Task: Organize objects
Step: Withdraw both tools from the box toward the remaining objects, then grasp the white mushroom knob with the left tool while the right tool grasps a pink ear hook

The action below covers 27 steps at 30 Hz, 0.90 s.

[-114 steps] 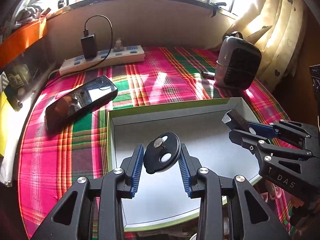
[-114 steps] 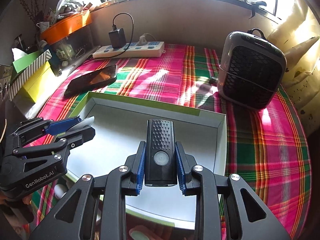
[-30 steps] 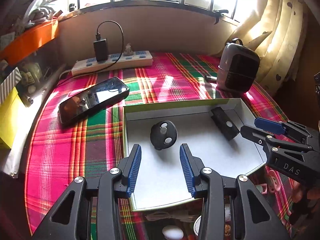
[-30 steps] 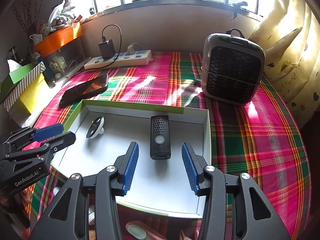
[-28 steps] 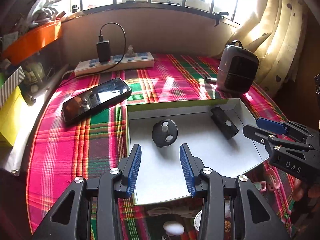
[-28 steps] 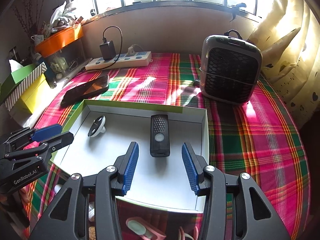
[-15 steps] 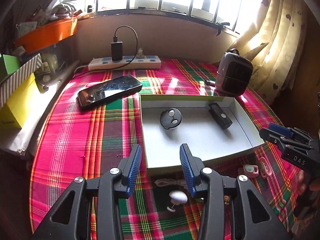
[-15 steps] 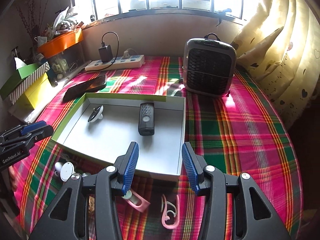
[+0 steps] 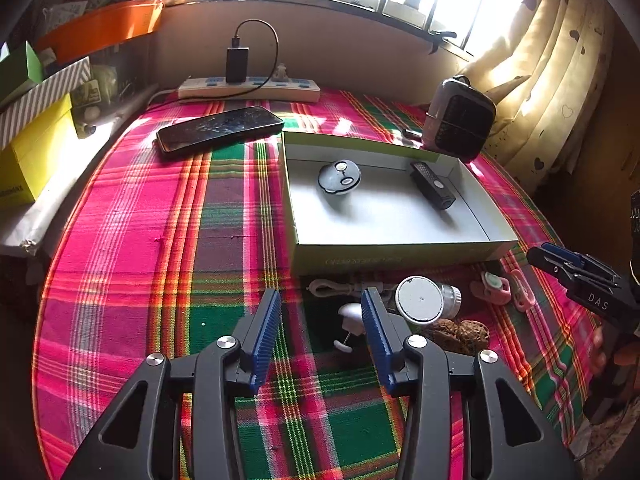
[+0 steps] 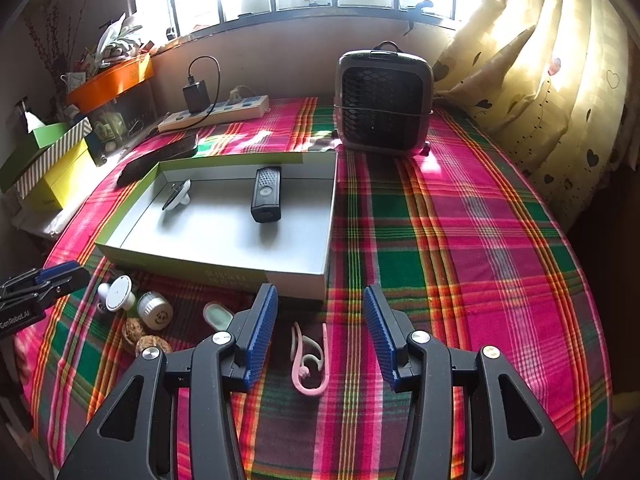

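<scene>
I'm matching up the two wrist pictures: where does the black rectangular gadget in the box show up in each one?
Left wrist view: the black gadget lies in the far right part of the box, right of centre.
Right wrist view: the same gadget lies in the box's far half, left of centre.
Shared landmark: the round disc lying to its left in the box.

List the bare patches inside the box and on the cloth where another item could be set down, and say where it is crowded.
Free: the box floor nearer than the round disc and black remote; cloth right of the box, before the heater. Crowded: the strip along the box's near wall.
</scene>
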Available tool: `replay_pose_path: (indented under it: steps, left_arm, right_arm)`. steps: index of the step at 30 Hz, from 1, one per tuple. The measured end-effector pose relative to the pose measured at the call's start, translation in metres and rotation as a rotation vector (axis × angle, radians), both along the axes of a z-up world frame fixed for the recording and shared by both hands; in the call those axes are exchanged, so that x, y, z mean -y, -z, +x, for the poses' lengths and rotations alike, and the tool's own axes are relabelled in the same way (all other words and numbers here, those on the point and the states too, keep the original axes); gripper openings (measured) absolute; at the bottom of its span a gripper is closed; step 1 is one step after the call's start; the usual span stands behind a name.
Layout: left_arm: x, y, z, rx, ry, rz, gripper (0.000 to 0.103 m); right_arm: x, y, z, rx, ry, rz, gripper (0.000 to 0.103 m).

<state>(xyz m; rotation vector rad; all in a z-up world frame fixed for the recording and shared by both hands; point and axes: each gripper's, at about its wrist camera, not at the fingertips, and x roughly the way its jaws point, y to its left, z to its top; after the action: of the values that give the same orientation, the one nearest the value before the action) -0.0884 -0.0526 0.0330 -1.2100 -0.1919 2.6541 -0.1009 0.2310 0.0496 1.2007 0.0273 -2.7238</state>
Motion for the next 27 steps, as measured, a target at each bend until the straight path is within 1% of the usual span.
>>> replay_pose_path:
  steps: [5,13,17,27]
  left_arm:
    - [-0.005,0.007,0.002,0.024,0.022,0.008,0.041]
    - [-0.017,0.018,-0.001,0.058,0.052,0.000,0.041]
    - [-0.020,0.022,-0.004,0.071,0.048,-0.005,0.041]
    - [-0.024,0.024,-0.010,0.070,0.037,-0.027,0.041]
  right_arm:
    - [-0.007,0.007,0.007,0.010,0.011,-0.012,0.053]
    - [-0.012,0.018,0.009,0.042,0.007,-0.026,0.053]
    - [-0.010,0.021,0.008,0.051,0.002,-0.023,0.053]
    - [-0.006,0.027,0.006,0.056,-0.020,-0.007,0.053]
